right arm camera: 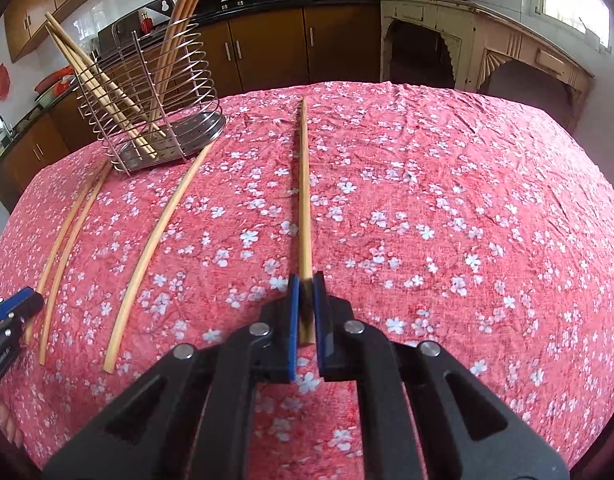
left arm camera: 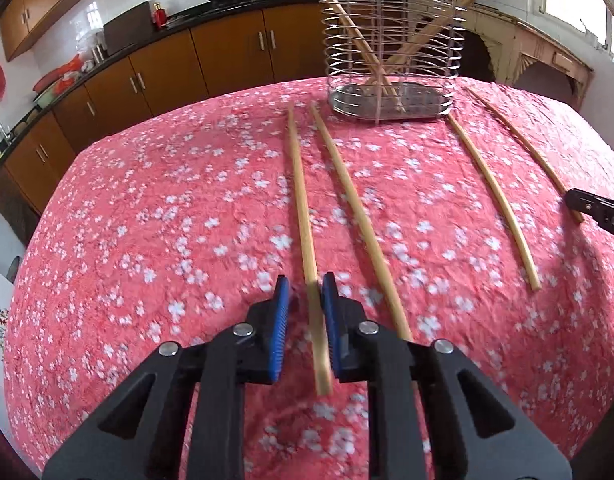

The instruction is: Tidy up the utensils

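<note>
Table (left arm camera: pixel 147 208) covered in a pink flowered cloth, kitchen cabinets (left arm camera: pixel 211 52) behind it. Wire utensil basket (left arm camera: pixel 391 60) stands at the far side, upright, with several chopsticks already leaning crossed inside it.

Four chopsticks lie loose on the cloth, all pointing roughly toward the basket. Left tongs (left arm camera: pixel 303 280) sit low over the near end of the leftmost chopstick (left arm camera: pixel 301 200); the stick runs between the blue pads (left arm camera: pixel 281 320) and lies against the right-hand one, with a gap on the other side, so not pinched. Second chopstick (left arm camera: pixel 355 216) lies just beside it on the right, passing close by the right-hand pad and crowding that side. Third chopstick (left arm camera: pixel 495 200) lies well apart, further right.

Right tongs (right arm camera: pixel 305 276) are closed on the near end of the fourth chopstick (right arm camera: pixel 304 184), pads pressing both sides; the stick's far tip points past the basket's (right arm camera: pixel 155 92) right side. Open cloth to the right of it. Left tongs (right arm camera: pixel 25 300) show at the left edge of the right wrist view, near the two left sticks.
</note>
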Demonstrator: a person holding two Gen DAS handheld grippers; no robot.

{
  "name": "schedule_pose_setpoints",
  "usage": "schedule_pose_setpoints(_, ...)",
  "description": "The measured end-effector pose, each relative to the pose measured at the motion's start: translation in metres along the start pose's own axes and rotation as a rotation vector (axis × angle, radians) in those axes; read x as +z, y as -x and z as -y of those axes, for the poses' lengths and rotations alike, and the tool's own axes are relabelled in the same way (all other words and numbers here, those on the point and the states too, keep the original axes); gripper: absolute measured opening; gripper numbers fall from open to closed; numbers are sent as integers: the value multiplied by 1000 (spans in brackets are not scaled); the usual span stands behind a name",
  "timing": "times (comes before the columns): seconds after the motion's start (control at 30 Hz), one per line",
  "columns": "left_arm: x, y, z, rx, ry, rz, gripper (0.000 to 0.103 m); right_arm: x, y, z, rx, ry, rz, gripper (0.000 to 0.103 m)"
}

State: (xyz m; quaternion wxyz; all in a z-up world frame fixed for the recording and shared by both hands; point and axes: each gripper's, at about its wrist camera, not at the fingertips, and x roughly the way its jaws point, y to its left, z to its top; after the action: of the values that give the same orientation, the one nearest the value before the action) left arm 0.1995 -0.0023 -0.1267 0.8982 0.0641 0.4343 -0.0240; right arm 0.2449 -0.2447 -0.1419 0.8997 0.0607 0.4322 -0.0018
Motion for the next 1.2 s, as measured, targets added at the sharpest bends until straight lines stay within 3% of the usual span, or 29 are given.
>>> schedule_pose_setpoints(0.37, 25, -25, -68, 131, 91, -12, 15, 25, -14, 46, -92, -71, 19, 8)
schedule_pose_setpoints(0.57, 19, -18, -69, 89, 122, -13, 14, 23, -13, 54, -112, -79, 20, 8)
schedule_pose_setpoints(0.8, 14, -13, -49, 55, 78, -11, 16, 16, -8, 49, -102, -60, 20, 8)
schedule_pose_setpoints(0.83, 12, -12, -50, 54, 80, -14, 21, 14, -5, 48, -96, -60, 18, 9)
schedule_pose_setpoints(0.93, 7, -10, -56, 54, 73, -8, 49, 10, -2, 48, -85, -51, 16, 11)
schedule_pose_setpoints(1.03, 2, -8, -56, 47, 59, 9, 53, 4, 3, 49, -84, -46, 23, 14)
schedule_pose_setpoints(1.2, 0, -10, -70, 13, 134, -9, 66, 5, 4, 49, -78, -43, 21, 18)
